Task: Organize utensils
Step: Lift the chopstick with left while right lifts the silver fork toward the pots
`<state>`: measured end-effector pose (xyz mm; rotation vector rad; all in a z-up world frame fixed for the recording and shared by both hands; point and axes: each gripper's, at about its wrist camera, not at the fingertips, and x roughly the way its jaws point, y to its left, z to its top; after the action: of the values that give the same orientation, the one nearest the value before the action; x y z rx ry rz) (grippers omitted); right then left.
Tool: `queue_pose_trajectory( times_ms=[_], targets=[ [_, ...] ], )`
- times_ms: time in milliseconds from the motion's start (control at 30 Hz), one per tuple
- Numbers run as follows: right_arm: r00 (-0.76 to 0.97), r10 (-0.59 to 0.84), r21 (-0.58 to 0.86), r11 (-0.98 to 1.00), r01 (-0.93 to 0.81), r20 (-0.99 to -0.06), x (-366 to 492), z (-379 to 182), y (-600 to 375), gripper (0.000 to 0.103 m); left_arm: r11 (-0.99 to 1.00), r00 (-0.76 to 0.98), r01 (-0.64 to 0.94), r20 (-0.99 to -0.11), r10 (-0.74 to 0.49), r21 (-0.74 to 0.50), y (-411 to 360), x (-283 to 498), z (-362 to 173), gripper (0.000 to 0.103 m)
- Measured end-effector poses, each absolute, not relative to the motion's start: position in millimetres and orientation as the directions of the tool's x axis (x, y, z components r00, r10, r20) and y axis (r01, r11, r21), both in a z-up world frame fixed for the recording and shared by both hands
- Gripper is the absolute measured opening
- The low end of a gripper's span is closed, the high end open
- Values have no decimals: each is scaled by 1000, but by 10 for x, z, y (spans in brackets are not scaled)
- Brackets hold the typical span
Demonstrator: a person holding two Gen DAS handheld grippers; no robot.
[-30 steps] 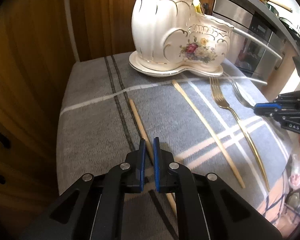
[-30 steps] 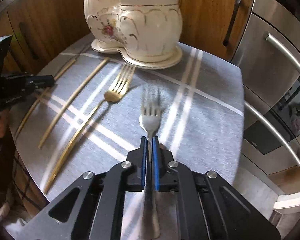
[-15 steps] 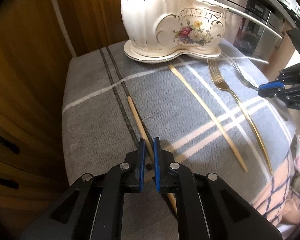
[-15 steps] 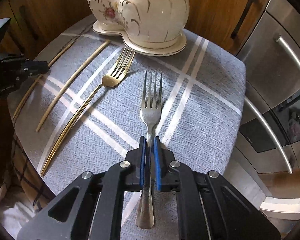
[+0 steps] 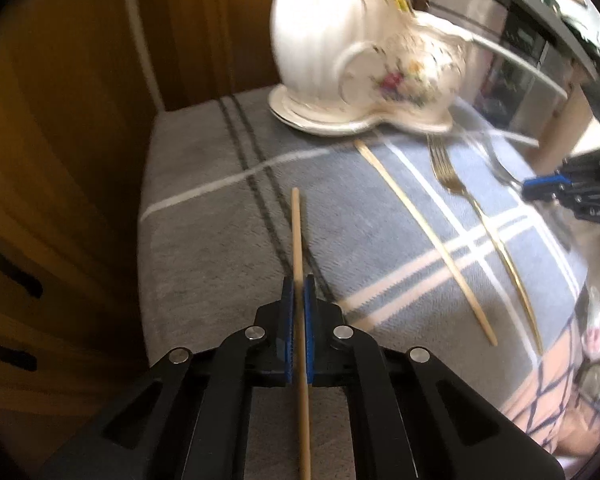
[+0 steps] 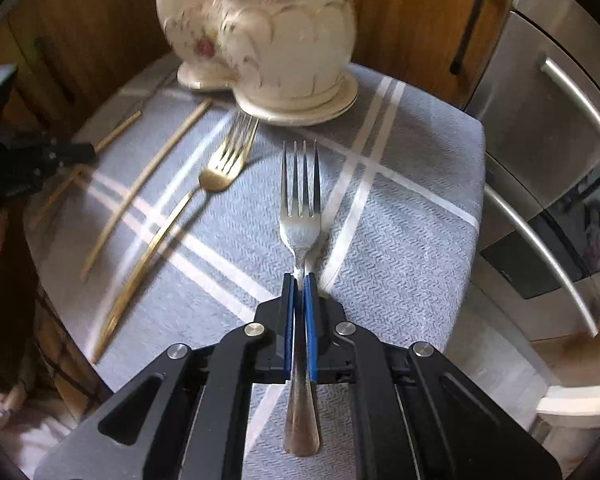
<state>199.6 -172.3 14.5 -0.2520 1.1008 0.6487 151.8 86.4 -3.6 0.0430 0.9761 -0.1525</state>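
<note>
Left gripper (image 5: 299,300): clamped on a thin wooden chopstick (image 5: 297,236), tip pointing far, over the grey striped cloth (image 5: 204,240) covering the bench.
Right gripper (image 6: 300,300): closed on the neck of a silver steel fork (image 6: 300,208), tines pointing far.
On the cloth: second wooden chopstick (image 5: 420,236) and slim gold fork (image 6: 172,240), side by side.
Far end: white floral ceramic holder (image 6: 276,36) on its saucer.
</note>
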Motion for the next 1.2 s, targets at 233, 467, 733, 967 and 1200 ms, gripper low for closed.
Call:
queue_pose_trajectory(
  times_ms=[233, 467, 733, 967, 1200],
  targets=[
    [367, 451, 176, 793, -584, -814, 1956, 480, -1826, 5, 994, 670, 82, -735, -106, -69, 1060, 1381, 376, 5],
    [438, 498, 197, 798, -570, -749, 1988, 750, -1867, 5, 993, 782, 71, -613, -115, -96, 1051, 1371, 888, 5],
    [508, 530, 198, 799, -568, -679, 2035, 1053, -1870, 5, 992, 847, 109, -516, -129, -69, 796, 1521, 1299, 5],
    [557, 560, 175, 784, -596, -613, 2125, 1524, -1802, 5, 989, 901, 139, -407, -150, -57, 652, 1744, 1741, 5],
    [587, 586, 155, 769, -620, -558, 2323, 1921, -1629, 5, 985, 950, 148, -264, -168, -92, 588, 2151, 2065, 5]
  ],
)
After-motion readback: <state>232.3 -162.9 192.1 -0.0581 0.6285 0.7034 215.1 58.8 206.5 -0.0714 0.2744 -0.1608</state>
